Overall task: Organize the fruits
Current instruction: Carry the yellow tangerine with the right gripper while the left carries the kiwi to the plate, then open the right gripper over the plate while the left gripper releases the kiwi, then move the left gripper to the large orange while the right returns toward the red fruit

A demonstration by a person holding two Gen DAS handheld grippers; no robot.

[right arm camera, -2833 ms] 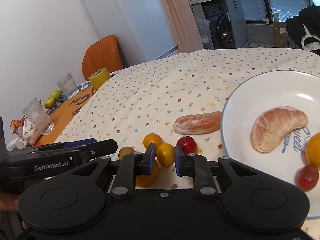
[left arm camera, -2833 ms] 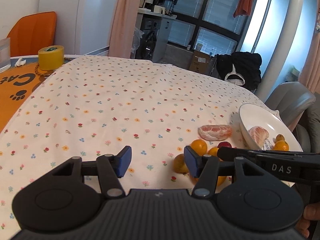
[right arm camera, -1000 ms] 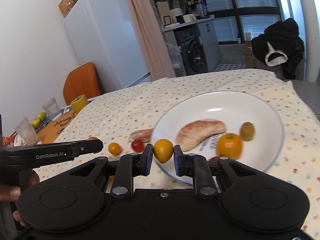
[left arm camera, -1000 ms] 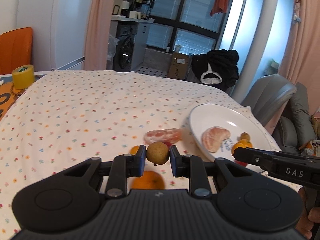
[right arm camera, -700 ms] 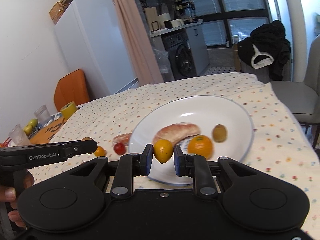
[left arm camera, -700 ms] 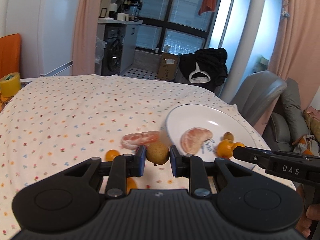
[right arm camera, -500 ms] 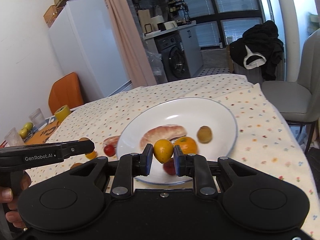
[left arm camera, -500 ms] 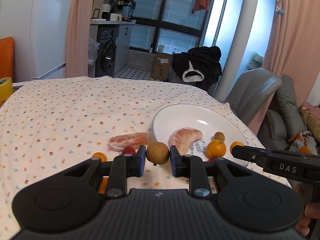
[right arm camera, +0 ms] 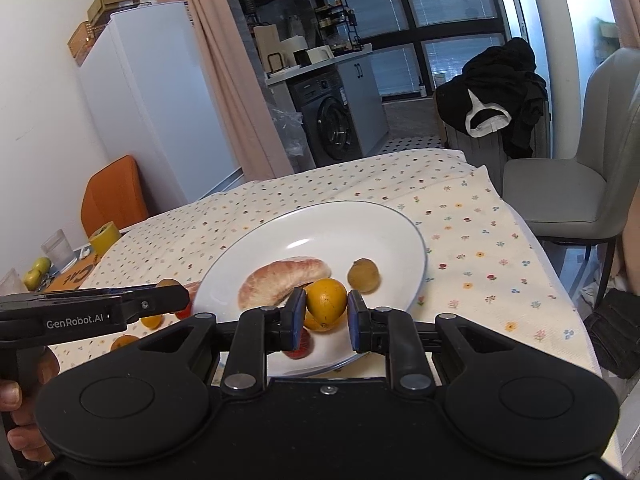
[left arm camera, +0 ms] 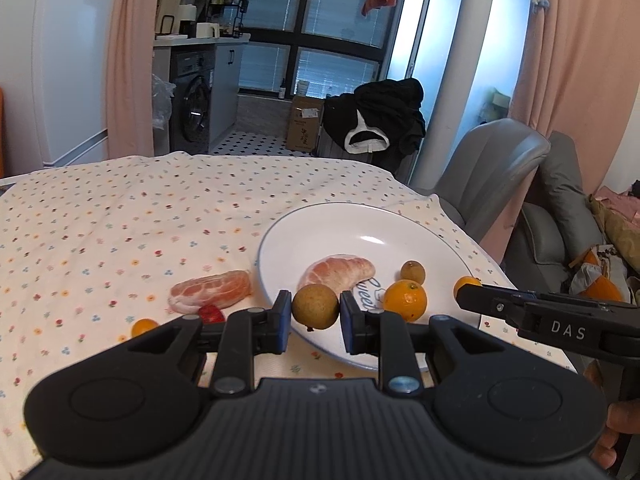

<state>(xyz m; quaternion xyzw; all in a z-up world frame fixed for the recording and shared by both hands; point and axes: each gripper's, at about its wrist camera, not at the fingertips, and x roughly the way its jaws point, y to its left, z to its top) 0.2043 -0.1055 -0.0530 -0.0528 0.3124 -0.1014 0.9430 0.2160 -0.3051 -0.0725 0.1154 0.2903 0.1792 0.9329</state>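
Both fruits are in the air now. The left gripper (left arm camera: 312, 314) is clamped on a brown longan (left arm camera: 315, 311), carried off the cloth to hang just over the near rim of the white plate (left arm camera: 344, 224). The right gripper (right arm camera: 322, 318) pinches a small yellow-orange kumquat (right arm camera: 325, 303), now over the plate's near side where a moment ago it was only approaching.

So two pieces look about ready to drop in; I'd call the sorting well along. On the plate lie a peeled citrus segment (left arm camera: 338, 274), an orange (left arm camera: 405, 299) and another longan (left arm camera: 413, 272). Left on the floral tablecloth (left arm camera: 120, 216): a second segment (left arm camera: 210, 291), a strawberry (left arm camera: 211, 313), a kumquat (left arm camera: 145, 326).

Lettering: "DAS" on the right tool, "GenRobot.AI" on the left, part of "Sweet" on the plate.
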